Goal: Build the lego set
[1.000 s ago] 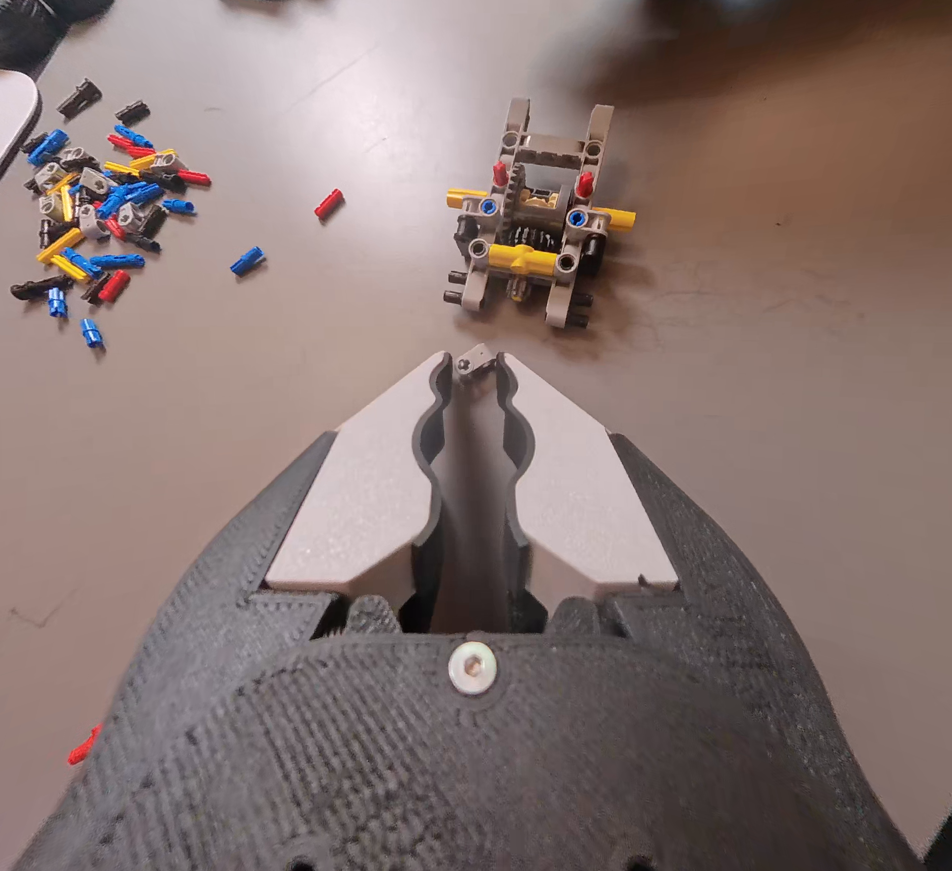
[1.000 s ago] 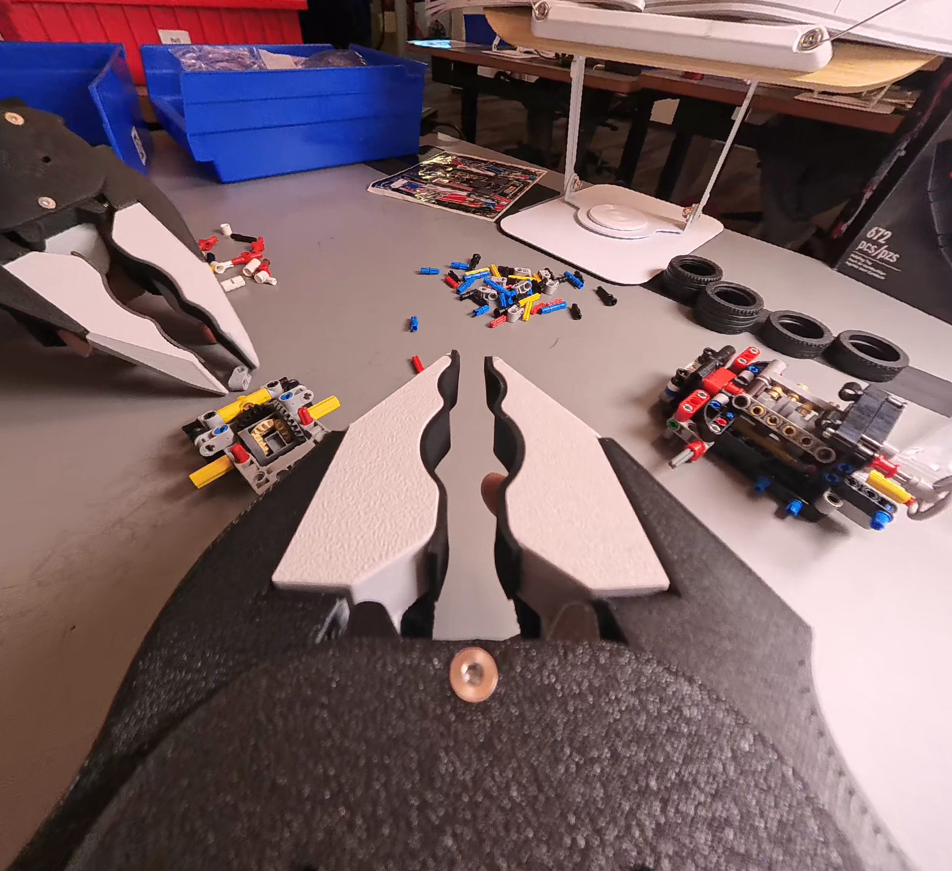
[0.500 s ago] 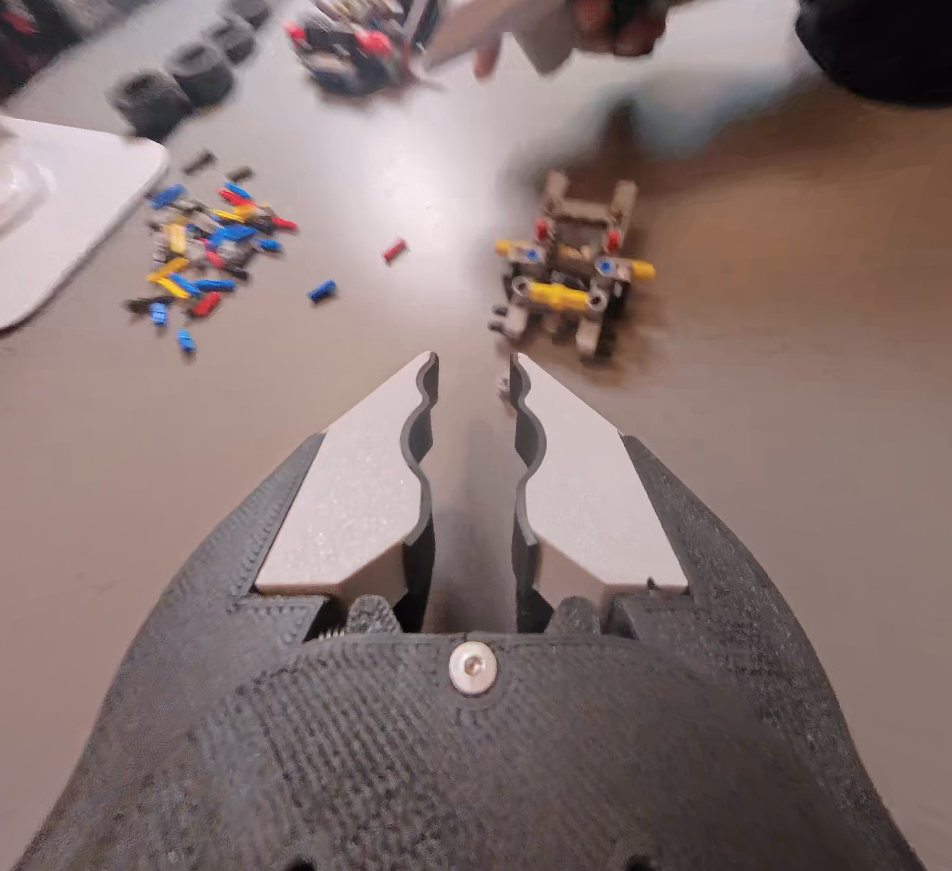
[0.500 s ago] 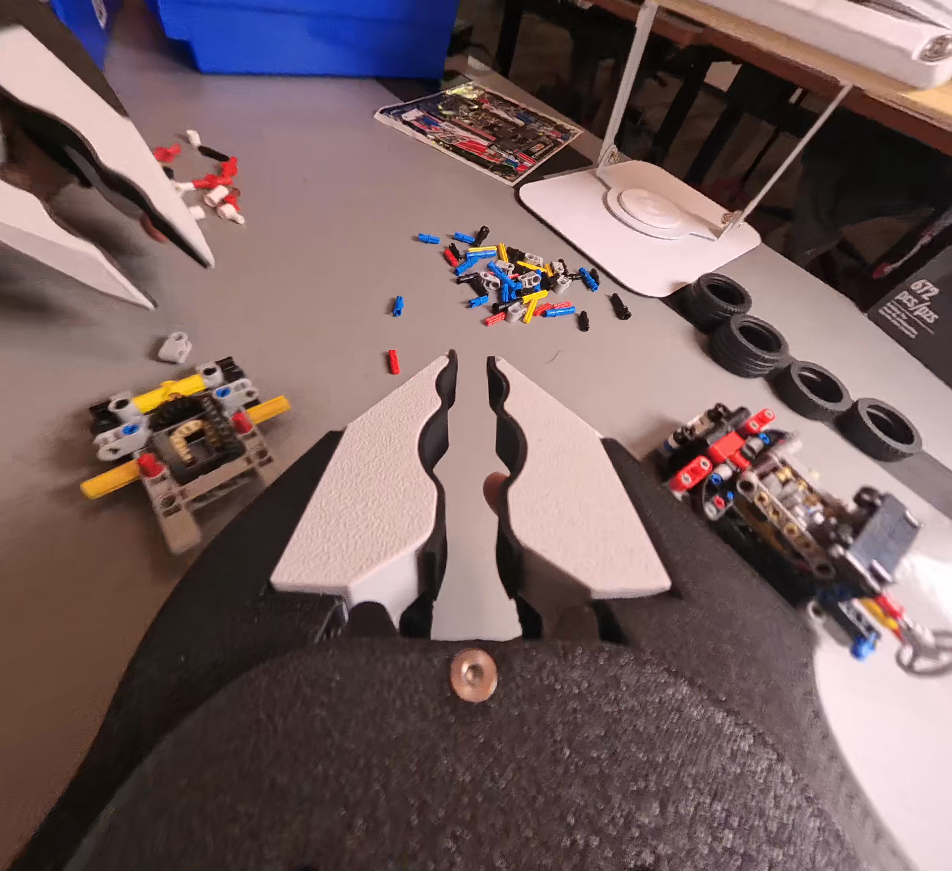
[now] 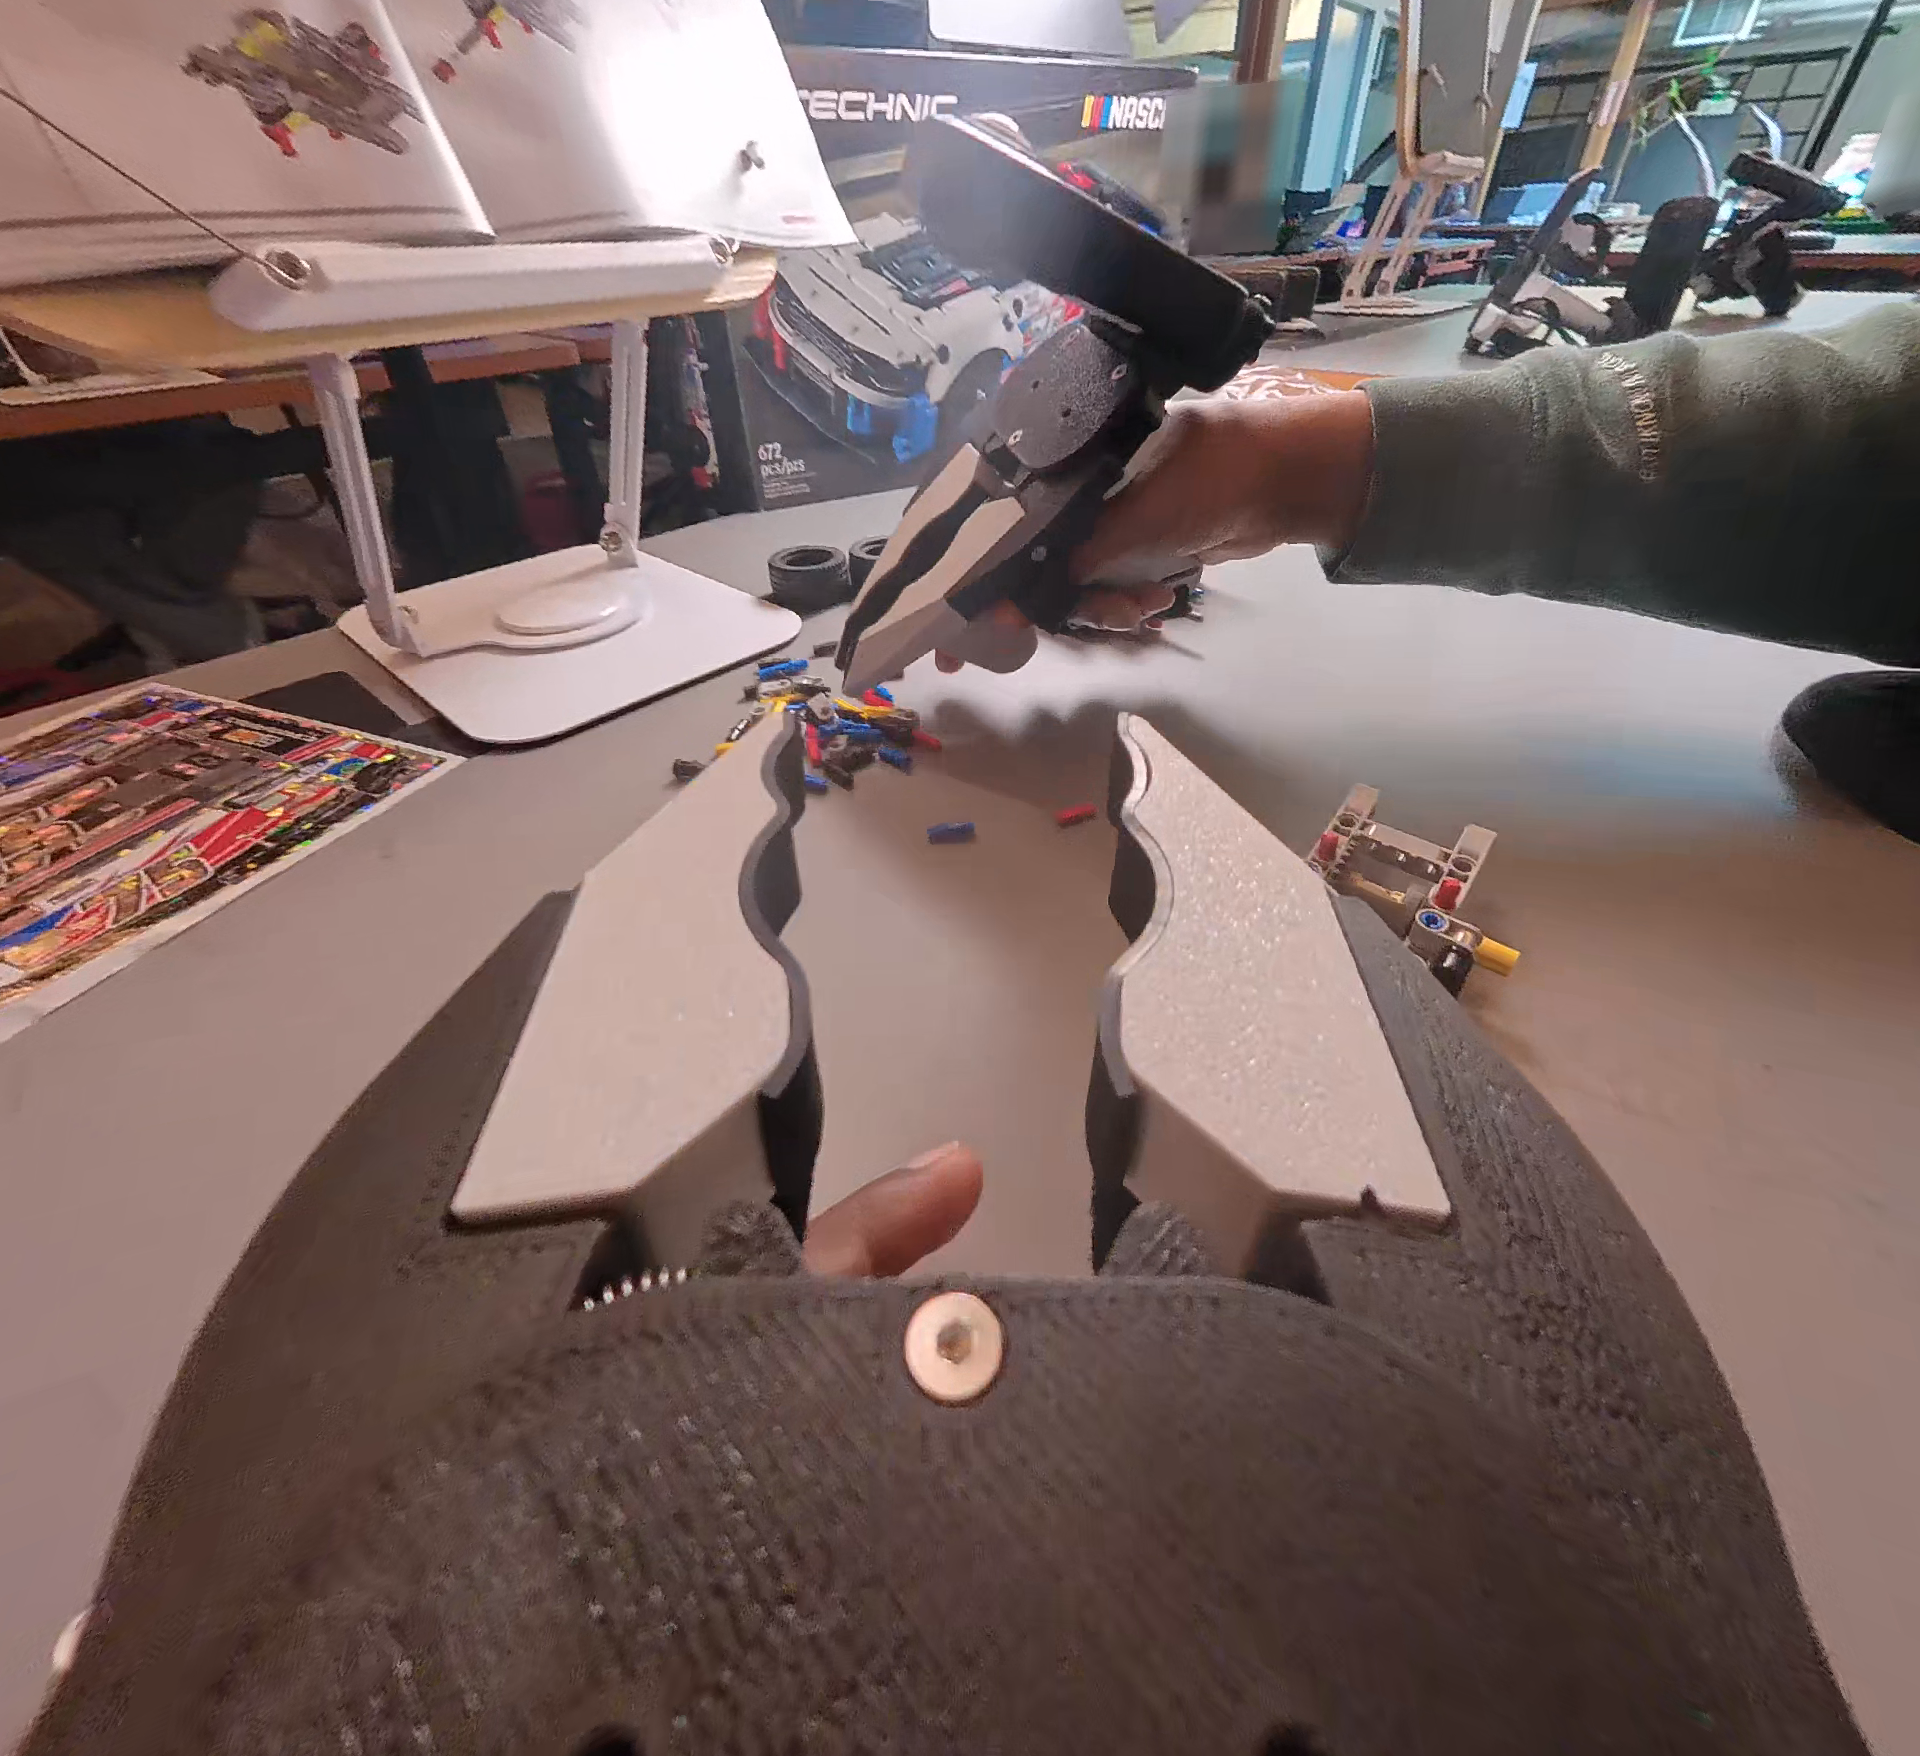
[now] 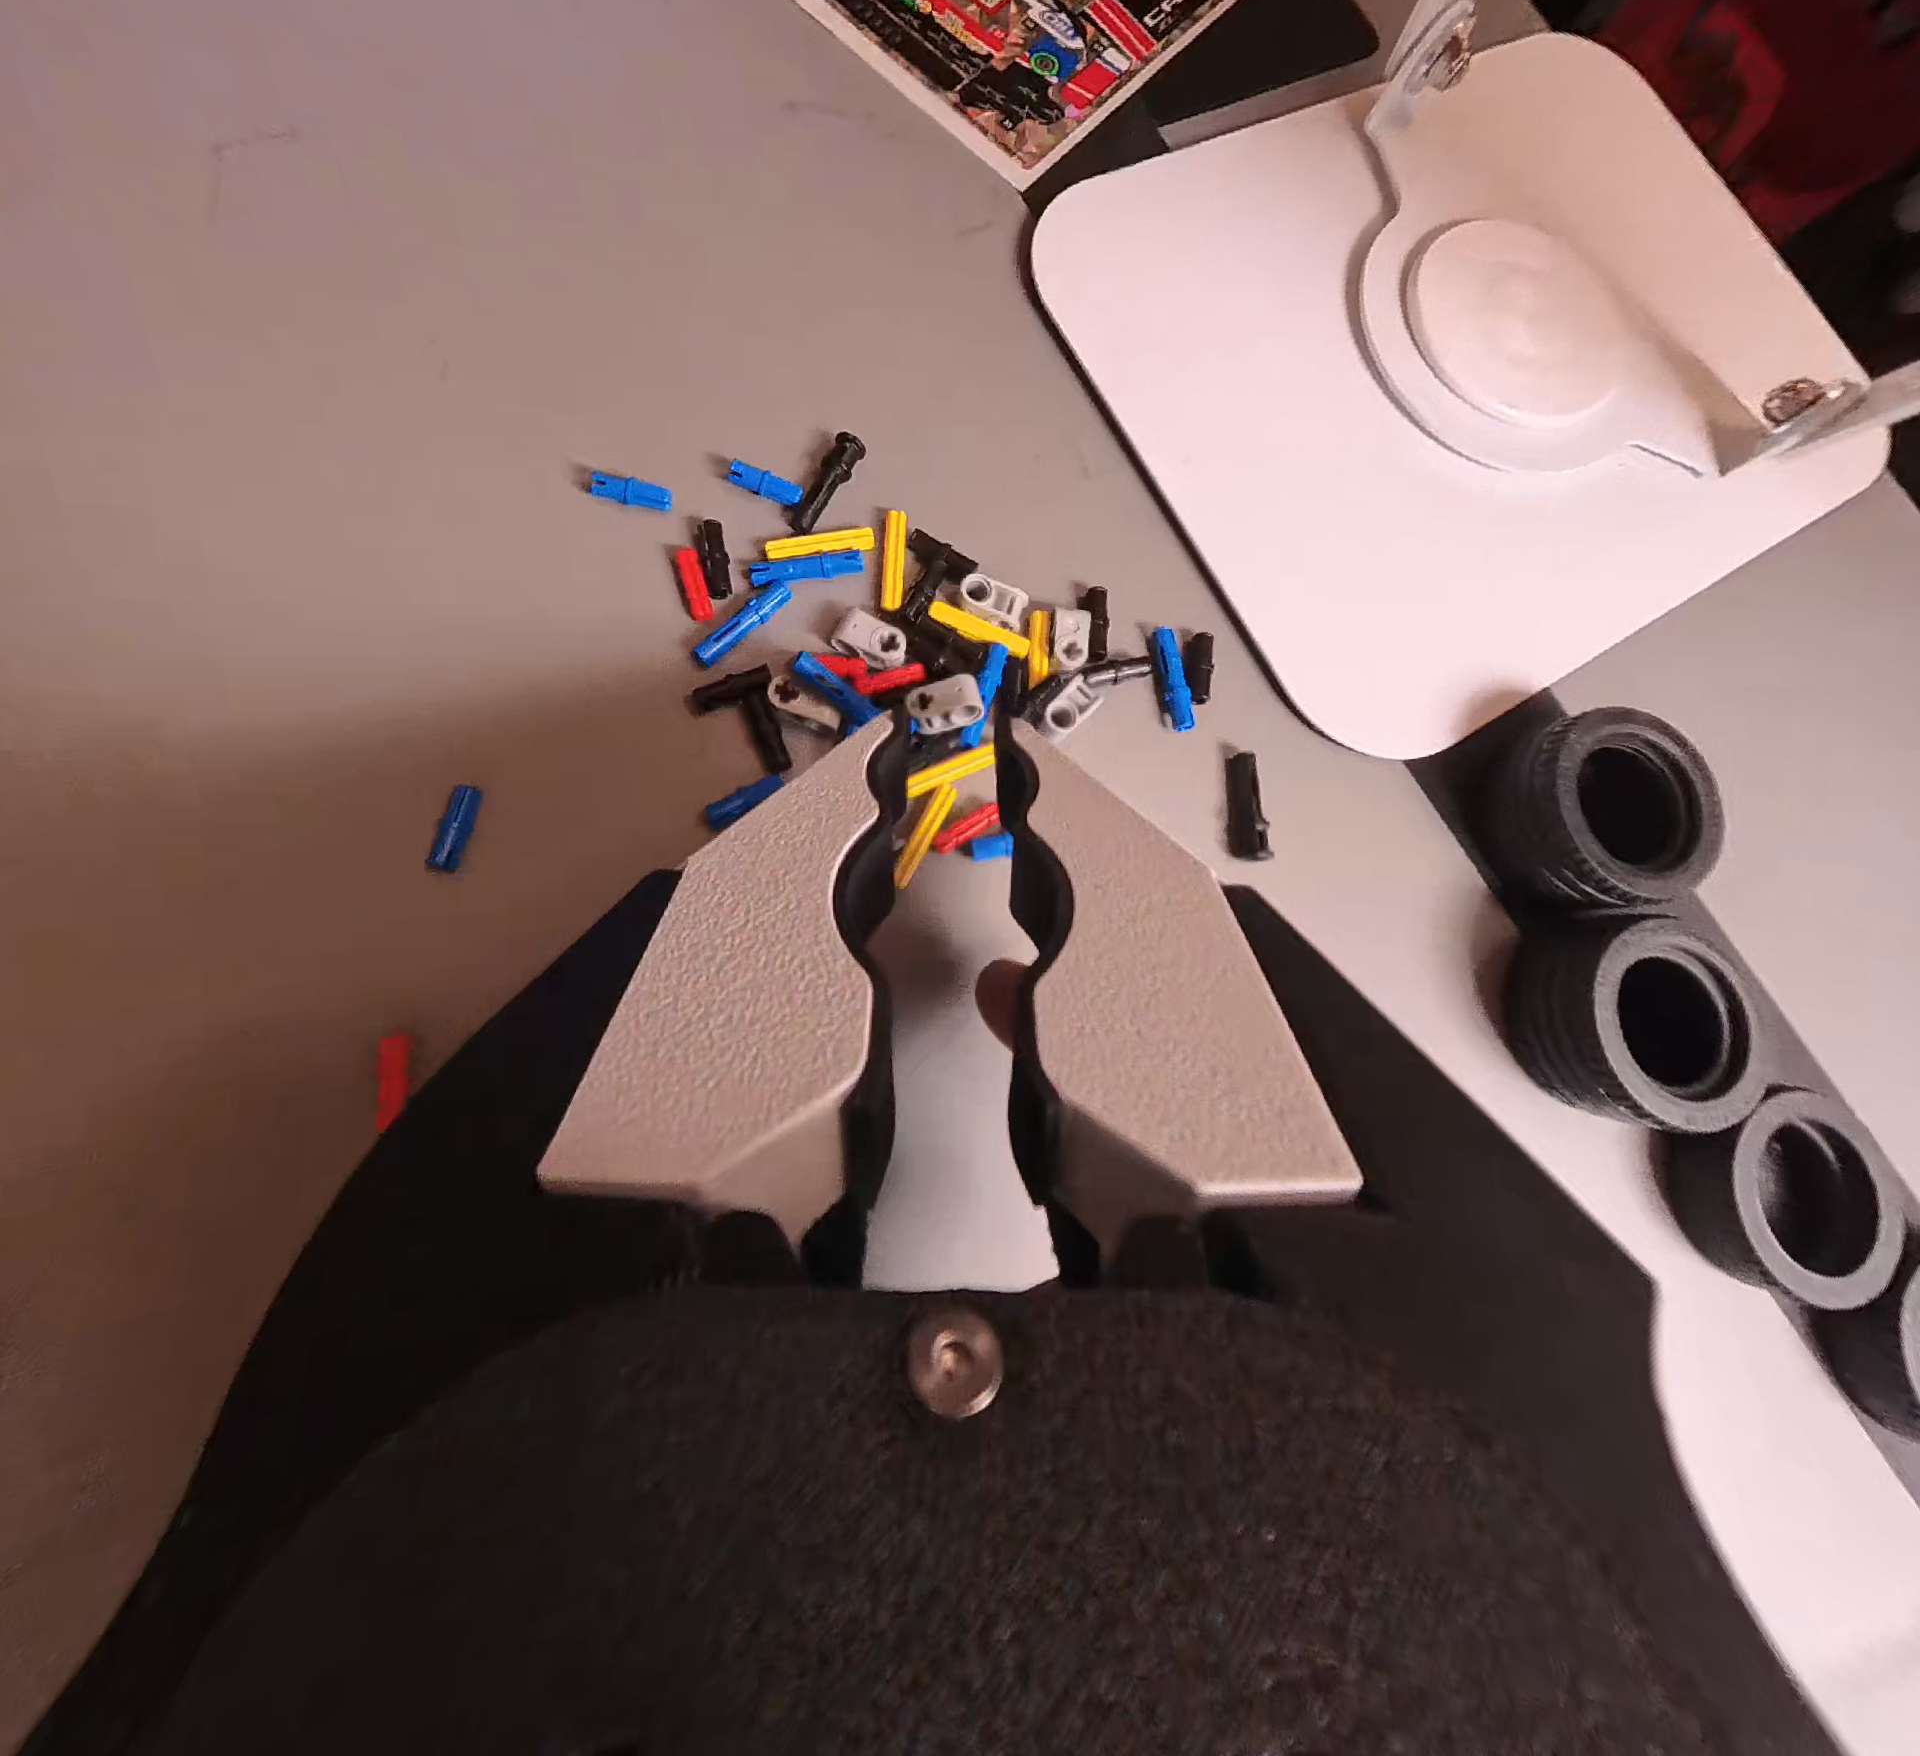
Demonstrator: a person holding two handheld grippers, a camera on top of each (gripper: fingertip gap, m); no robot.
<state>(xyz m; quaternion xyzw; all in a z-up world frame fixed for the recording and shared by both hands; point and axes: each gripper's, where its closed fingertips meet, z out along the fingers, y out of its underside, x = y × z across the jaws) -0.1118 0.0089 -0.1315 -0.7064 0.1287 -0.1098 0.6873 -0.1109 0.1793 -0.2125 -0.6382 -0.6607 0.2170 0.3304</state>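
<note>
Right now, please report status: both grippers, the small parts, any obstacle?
Left gripper open, empty. Right gripper open, tips over the loose parts pile. Gray subassembly aside on the table. Nothing blocking.

Each gripper, the left gripper (image 5: 951,750) and the right gripper (image 6: 943,735), is built from grey textured fingers, wavy black pads, a black woven-textured body and one silver screw (image 5: 954,1358); a grey-green sleeve (image 5: 1652,480) is worn.

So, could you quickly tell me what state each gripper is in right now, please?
Left gripper: open wide, holding nothing.
Right gripper: open a little, holding nothing, its tips over the pile of small parts.
</note>
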